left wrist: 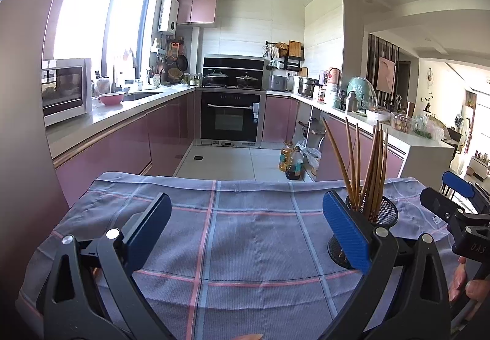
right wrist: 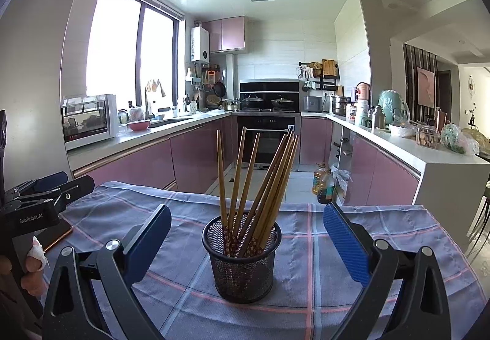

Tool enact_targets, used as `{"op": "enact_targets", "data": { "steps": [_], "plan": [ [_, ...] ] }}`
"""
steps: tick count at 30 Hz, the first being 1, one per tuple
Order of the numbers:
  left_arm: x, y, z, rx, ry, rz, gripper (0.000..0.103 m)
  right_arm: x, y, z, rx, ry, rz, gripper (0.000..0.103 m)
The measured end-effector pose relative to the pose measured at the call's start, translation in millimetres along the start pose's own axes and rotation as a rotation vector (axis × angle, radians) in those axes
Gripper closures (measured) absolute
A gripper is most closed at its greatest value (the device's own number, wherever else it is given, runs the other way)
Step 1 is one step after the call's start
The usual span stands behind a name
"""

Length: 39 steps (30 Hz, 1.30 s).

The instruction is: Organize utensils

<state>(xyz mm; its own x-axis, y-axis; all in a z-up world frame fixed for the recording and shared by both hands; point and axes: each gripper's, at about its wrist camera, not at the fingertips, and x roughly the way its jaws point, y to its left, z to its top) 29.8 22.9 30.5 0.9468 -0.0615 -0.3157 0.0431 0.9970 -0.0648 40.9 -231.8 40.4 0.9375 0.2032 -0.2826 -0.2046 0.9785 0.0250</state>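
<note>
A black mesh cup (right wrist: 242, 260) stands upright on a blue checked cloth (right wrist: 306, 278). Several brown wooden chopsticks (right wrist: 260, 187) stand in it, leaning apart. My right gripper (right wrist: 246, 232) is open and empty, its blue pads on either side of the cup without touching it. My left gripper (left wrist: 246, 223) is open and empty over bare cloth (left wrist: 245, 232), with the cup (left wrist: 376, 217) and chopsticks (left wrist: 367, 168) just behind its right finger. The right gripper also shows at the right edge of the left wrist view (left wrist: 453, 196), and the left gripper at the left edge of the right wrist view (right wrist: 55, 187).
The cloth covers a small table whose far edge (right wrist: 199, 196) drops to the kitchen floor. Oil bottles (right wrist: 323, 183) stand on the floor beyond. Pink cabinets and counters run along both sides, with an oven (right wrist: 266, 137) at the back. A flat dark object (right wrist: 58, 236) lies at the left.
</note>
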Motion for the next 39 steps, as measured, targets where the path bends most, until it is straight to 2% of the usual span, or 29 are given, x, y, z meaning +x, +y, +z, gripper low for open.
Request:
{"op": "enact_targets", "data": {
  "steps": [18, 39],
  "plan": [
    [-13.3, -13.5, 1.7, 0.045, -0.066, 0.056, 0.006, -1.1, -2.5, -2.8, 0.021, -0.010, 0.007, 0.007],
    [-16.7, -17.2, 5.0, 0.043, -0.077, 0.049, 0.006, -2.0, -4.8, -3.3, 0.033, -0.026, 0.008, 0.007]
  ]
}}
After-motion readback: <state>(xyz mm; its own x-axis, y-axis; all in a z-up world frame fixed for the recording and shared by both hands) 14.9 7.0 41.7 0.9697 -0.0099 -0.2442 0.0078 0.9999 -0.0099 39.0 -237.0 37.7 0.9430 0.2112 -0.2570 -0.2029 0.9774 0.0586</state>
